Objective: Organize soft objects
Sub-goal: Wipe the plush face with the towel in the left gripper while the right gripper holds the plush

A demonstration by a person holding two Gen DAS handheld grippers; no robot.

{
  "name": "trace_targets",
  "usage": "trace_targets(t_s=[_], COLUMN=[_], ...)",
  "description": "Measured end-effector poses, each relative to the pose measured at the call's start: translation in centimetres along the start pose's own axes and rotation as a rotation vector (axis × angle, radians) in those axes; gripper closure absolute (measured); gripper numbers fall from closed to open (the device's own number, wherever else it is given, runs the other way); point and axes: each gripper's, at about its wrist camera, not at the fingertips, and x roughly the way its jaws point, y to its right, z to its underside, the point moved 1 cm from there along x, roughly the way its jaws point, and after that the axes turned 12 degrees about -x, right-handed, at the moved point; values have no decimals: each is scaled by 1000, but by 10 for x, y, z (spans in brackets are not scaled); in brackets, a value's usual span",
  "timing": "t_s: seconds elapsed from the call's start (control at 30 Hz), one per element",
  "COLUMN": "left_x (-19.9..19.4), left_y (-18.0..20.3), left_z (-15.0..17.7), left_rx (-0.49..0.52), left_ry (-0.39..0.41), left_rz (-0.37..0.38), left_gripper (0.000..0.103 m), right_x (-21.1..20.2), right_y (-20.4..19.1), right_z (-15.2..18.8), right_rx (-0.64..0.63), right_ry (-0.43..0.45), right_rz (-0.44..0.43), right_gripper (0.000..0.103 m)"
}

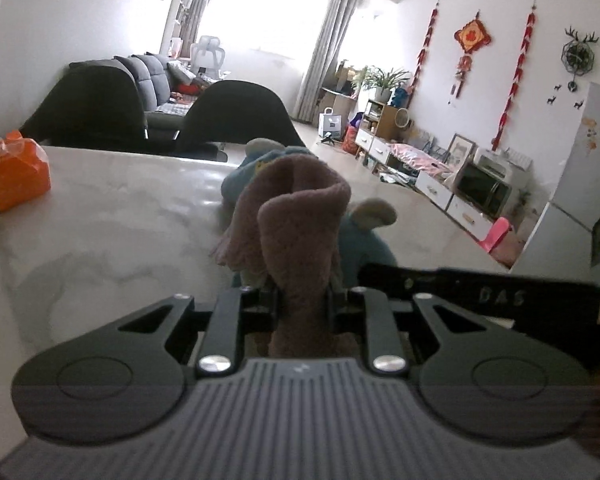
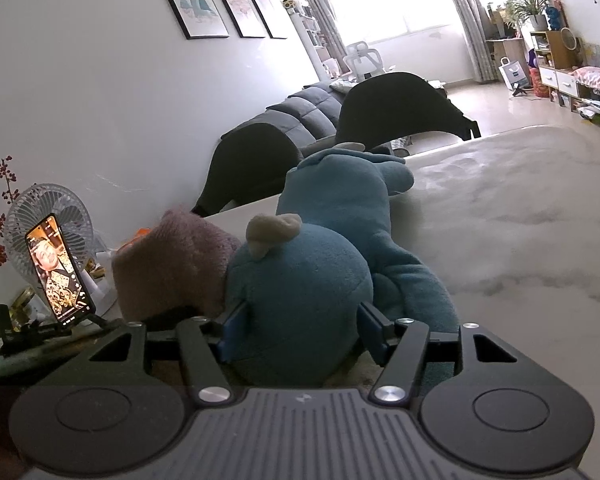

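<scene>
While left hand-held gripper [image 1: 302, 300] clamps pink cloth [image 1: 296, 232], right hand-held gripper [image 2: 300, 332] squeezes blue plush [image 2: 300, 280].

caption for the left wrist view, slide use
Left tool grips a mauve fleece cloth above the marble table, blue plush toy behind.

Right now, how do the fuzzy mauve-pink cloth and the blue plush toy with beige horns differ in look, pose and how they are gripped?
The fuzzy mauve-pink cloth is a limp folded piece standing up between the left gripper's narrowly set jaws; the blue plush toy with beige horns is a stuffed figure lying along the pale marble table. The right gripper's jaws sit much wider around the toy's rounded body. Both are soft, and they touch.
</scene>
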Motion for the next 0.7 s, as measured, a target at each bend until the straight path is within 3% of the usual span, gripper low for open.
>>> trace_targets(t_s=[0.43, 0.7], left_x=[-3, -6], left_y=[-34, -1], left_z=[-3, -7], left_rx=[-91, -51], left_ry=[-20, -6], left_rz=[-111, 30], left_gripper=[83, 83], right_x=[0, -1], right_y=[1, 2], right_z=[2, 2], right_rx=[9, 12], right_ry=[3, 5], right_rz=[-5, -3], right_gripper=[38, 37])
